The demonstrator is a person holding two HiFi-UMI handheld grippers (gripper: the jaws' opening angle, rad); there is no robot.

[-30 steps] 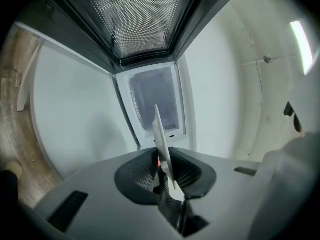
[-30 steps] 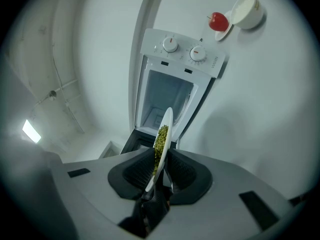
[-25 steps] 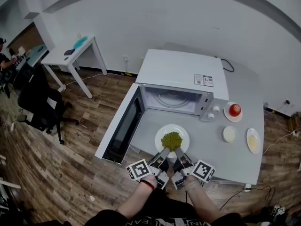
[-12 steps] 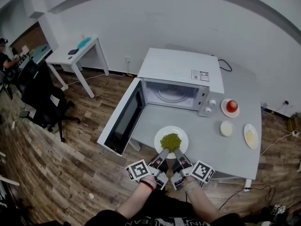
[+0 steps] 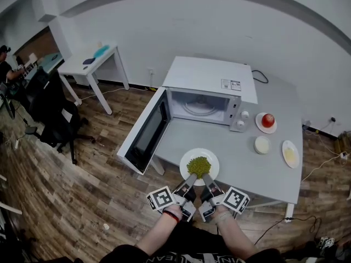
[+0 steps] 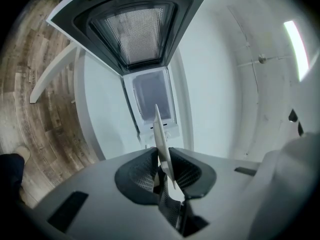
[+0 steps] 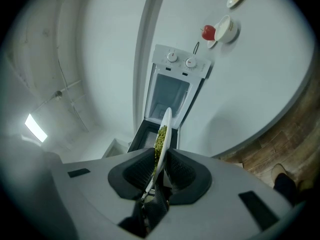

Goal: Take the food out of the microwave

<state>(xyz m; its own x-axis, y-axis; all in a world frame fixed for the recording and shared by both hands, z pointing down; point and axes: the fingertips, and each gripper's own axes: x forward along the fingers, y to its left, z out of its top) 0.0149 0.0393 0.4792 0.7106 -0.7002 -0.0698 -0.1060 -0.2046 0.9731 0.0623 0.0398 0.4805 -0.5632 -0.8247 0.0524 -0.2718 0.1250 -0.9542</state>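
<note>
A white plate (image 5: pixel 199 166) heaped with green peas (image 5: pixel 199 164) hovers over the near part of the grey table (image 5: pixel 244 171), in front of the white microwave (image 5: pixel 205 92). The microwave's door (image 5: pixel 145 133) hangs wide open to the left. My left gripper (image 5: pixel 190 179) is shut on the plate's near rim, and my right gripper (image 5: pixel 208 179) is shut on the rim beside it. In the left gripper view the plate (image 6: pixel 161 136) stands edge-on between the pads of the left gripper (image 6: pixel 162 166). The right gripper view shows the right gripper (image 7: pixel 159 166) clamping the plate (image 7: pixel 165 129), with peas (image 7: pixel 160 139) on it.
Right of the microwave are a small plate with a red tomato (image 5: pixel 267 121), a white bowl (image 5: pixel 262 144) and a plate with yellow food (image 5: pixel 290 153). A white desk (image 5: pixel 90 59) and a black chair (image 5: pixel 52 119) stand on the wood floor at the left.
Both grippers have drawn the plate back from the microwave's open front toward the table's near edge. The grip on the rim is unchanged.
</note>
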